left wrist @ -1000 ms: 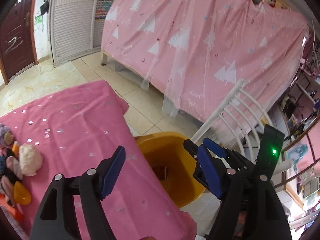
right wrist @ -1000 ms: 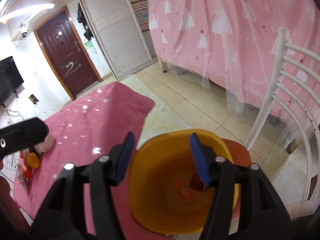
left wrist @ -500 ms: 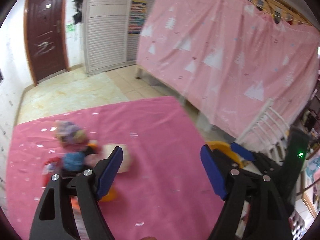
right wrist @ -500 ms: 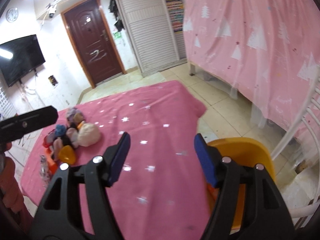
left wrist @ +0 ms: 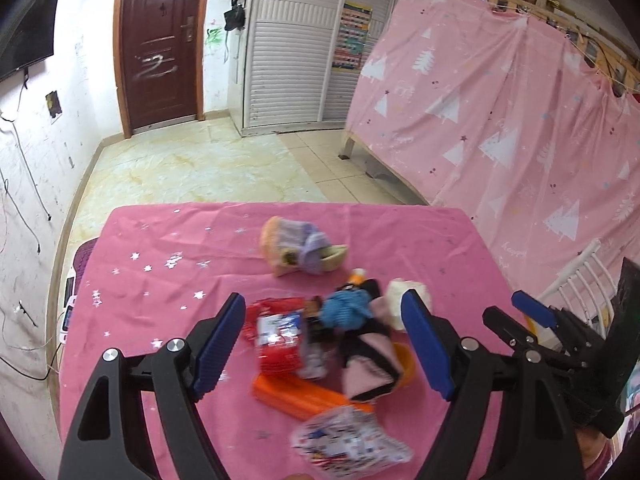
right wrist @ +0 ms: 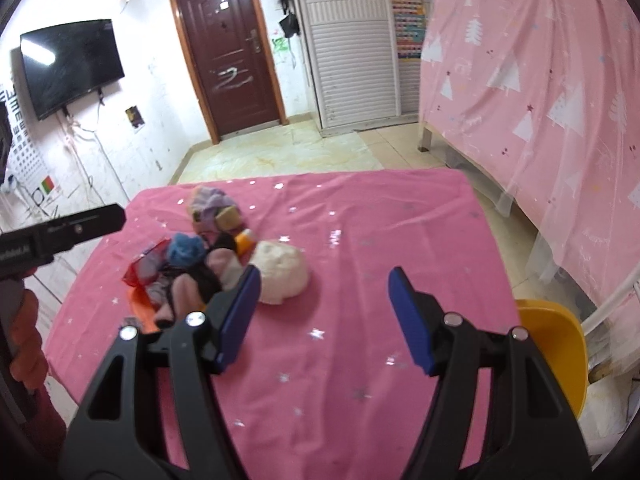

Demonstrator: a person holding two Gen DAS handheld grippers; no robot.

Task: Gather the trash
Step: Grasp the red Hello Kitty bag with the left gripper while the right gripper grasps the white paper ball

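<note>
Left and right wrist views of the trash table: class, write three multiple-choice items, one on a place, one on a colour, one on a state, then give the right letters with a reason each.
1. Where is the yellow bin?
A. In the middle of the table
B. Beside the table's right edge, below its top
C. By the door

2. What colour is the cloth on the table?
A. Pink with small stars
B. Plain green
C. White with stripes

3. How do the jaws of the left gripper stand?
A. Shut on a wrapper
B. Shut on nothing
C. Open, with nothing between the pads

Answers: 1 B, the right wrist view shows the bin's rim past the cloth's edge. 2 A, both views show pink cloth dotted with stars. 3 C, the blue pads stand wide apart above the red wrapper and the rest of the pile.
</note>
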